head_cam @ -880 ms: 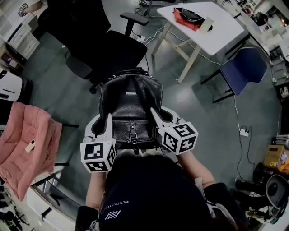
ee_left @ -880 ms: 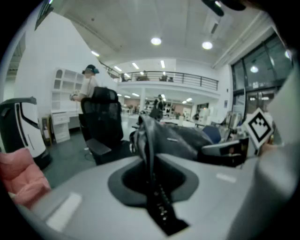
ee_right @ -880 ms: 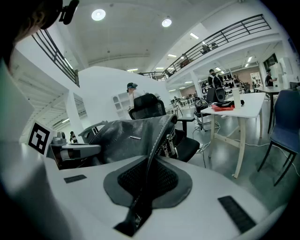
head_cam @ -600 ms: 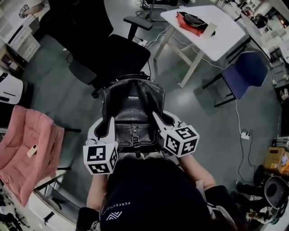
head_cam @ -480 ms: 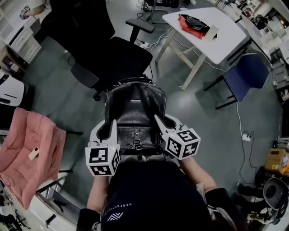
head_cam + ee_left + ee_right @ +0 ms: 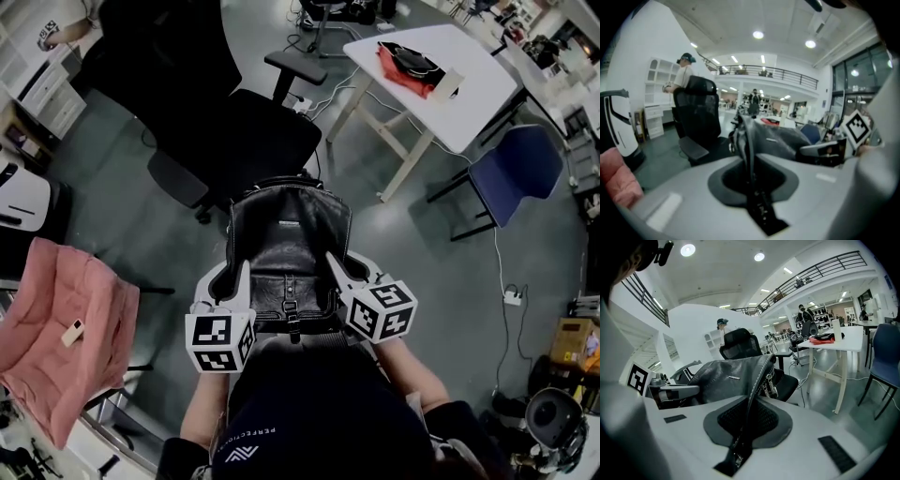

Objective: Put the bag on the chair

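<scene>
Grey floor (image 6: 131,216) fills a big bright room. The black bag (image 6: 286,239) hangs in the air by the near edge of the black chair (image 6: 258,131), not on it yet. The left gripper (image 6: 751,176) and right gripper (image 6: 740,441) each pinch a bag strap tight. A white table (image 6: 469,70) stands far off.

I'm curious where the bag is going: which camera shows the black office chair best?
The head view: the black office chair shows its seat, back and armrest from above. In both gripper views the bag hides part of it.
</scene>
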A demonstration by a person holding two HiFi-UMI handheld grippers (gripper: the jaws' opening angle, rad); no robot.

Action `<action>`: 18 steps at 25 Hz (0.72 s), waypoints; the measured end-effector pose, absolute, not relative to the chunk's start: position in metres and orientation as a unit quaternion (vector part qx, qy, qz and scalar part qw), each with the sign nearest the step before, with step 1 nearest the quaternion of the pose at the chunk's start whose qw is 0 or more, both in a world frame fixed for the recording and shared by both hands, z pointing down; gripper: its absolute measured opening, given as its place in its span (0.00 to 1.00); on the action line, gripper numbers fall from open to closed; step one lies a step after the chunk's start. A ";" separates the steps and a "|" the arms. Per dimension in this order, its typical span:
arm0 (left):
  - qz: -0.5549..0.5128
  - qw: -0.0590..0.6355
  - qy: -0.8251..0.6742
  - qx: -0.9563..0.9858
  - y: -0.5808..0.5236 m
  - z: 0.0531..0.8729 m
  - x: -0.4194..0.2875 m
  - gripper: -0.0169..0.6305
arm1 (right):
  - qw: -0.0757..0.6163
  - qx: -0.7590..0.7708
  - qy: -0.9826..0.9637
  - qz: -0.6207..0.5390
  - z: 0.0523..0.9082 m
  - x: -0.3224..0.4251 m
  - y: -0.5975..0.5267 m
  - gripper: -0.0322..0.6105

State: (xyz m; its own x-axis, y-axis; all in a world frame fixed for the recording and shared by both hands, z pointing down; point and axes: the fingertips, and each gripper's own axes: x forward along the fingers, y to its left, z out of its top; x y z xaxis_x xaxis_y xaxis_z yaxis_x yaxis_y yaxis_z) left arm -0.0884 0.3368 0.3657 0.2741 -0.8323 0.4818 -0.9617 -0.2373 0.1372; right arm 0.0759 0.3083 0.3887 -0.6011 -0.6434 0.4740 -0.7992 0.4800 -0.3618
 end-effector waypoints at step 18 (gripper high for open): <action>0.166 0.223 -0.624 0.730 0.226 0.368 -0.062 0.11 | 0.149 0.368 -0.868 0.298 0.394 0.098 0.183 0.09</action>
